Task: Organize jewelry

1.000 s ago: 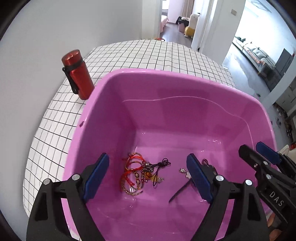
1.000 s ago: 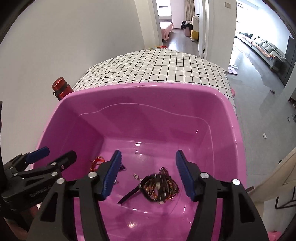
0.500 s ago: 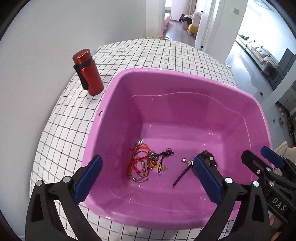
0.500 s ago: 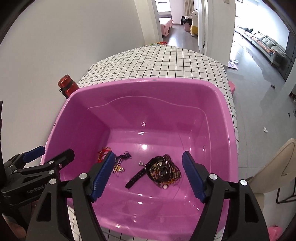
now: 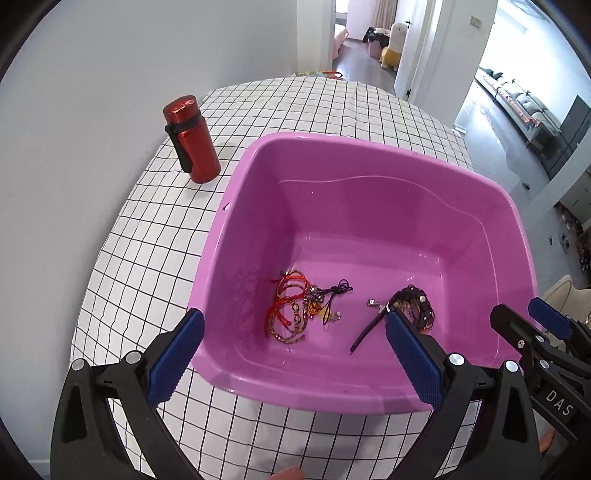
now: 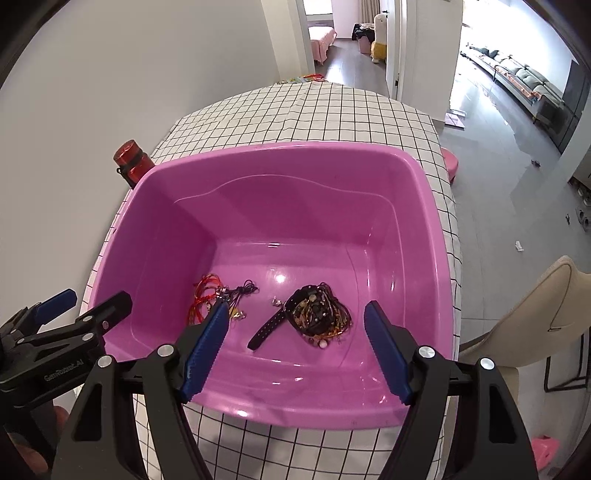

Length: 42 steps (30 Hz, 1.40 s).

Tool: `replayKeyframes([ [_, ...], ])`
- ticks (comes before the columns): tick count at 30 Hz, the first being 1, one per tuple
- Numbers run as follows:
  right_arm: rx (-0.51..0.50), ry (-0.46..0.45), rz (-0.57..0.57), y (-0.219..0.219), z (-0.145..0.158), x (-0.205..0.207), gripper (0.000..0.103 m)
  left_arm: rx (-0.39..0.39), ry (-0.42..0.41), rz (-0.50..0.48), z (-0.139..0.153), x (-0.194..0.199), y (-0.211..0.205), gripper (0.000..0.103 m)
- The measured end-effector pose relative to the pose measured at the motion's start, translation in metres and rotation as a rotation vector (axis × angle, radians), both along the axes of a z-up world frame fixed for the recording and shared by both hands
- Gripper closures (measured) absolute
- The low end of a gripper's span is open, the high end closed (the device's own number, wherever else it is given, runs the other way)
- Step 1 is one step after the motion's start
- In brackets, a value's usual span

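Plain white wall (image 5: 110, 55) along the left. Desk (image 6: 332, 114) draped in white cloth with a black grid. Open doorway (image 6: 317, 33) beyond, showing dark wood flooring and a pink bed. Glossy grey floor (image 6: 517, 177) to the right, daylit, with a grey sofa (image 6: 524, 79) far off. Beige chair (image 6: 535, 325) nearby.

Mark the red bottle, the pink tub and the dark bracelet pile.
red bottle (image 5: 195, 147), left wrist view, middle of its body
pink tub (image 6: 280, 147), right wrist view, far rim
dark bracelet pile (image 6: 317, 314), right wrist view, centre of tangle
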State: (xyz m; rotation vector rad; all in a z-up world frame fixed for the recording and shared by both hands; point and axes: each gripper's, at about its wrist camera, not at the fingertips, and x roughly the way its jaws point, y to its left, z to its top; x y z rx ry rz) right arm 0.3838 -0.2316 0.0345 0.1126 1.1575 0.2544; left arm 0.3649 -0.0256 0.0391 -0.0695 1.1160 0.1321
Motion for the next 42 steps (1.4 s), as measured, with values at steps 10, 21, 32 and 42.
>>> replayKeyframes([
  [10, 0.003, -0.005, -0.007, -0.003, 0.007, -0.011, 0.031, 0.006, -0.009, -0.005, 0.007, -0.011, -0.002, 0.006],
  [21, 0.004, -0.009, -0.012, -0.005, 0.010, -0.015, 0.031, 0.007, -0.012, -0.010, 0.010, -0.016, -0.004, 0.006],
  [32, 0.003, -0.007, -0.010, -0.006, 0.010, -0.015, 0.031, 0.007, -0.018, -0.010, 0.012, -0.019, -0.005, 0.006],
  [42, 0.004, -0.005, -0.011, -0.007, 0.010, -0.017, 0.031, 0.011, -0.018, -0.010, 0.013, -0.020, -0.004, 0.006],
])
